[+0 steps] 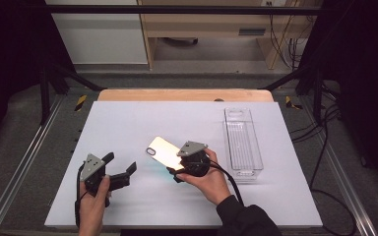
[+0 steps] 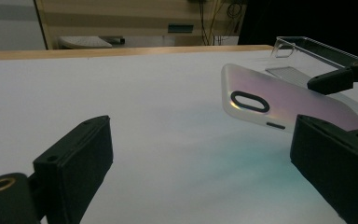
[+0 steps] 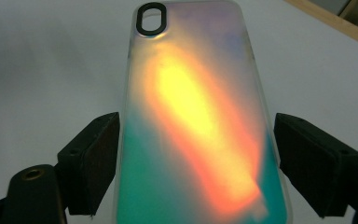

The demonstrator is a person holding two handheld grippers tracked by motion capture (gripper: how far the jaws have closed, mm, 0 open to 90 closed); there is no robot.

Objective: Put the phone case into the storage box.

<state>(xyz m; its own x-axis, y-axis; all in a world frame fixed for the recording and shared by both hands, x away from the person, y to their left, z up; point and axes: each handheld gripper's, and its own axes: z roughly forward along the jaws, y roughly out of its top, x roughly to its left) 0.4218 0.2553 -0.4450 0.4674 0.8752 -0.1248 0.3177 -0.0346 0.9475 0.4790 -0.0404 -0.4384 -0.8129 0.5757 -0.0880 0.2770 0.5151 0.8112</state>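
Note:
An iridescent phone case [image 1: 162, 151] with a black oval camera cut-out hangs tilted above the white table top [image 1: 128, 118]. My right gripper [image 1: 176, 169] is shut on its lower end. In the right gripper view the case [image 3: 196, 107] glows orange and teal, clamped by its long edges between the two black jaws of the right gripper [image 3: 196, 163]. My left gripper [image 1: 119, 163] rests open at the front left with nothing in it. In its own view the left gripper [image 2: 200, 158] looks across the table at the raised case [image 2: 279, 105].
A clear plastic bin [image 1: 242, 142] lies lengthwise on the right part of the table, just beyond the right hand; it also appears in the left gripper view [image 2: 307, 46]. A wooden edge [image 1: 184, 94] borders the far side. Metal rails flank the table.

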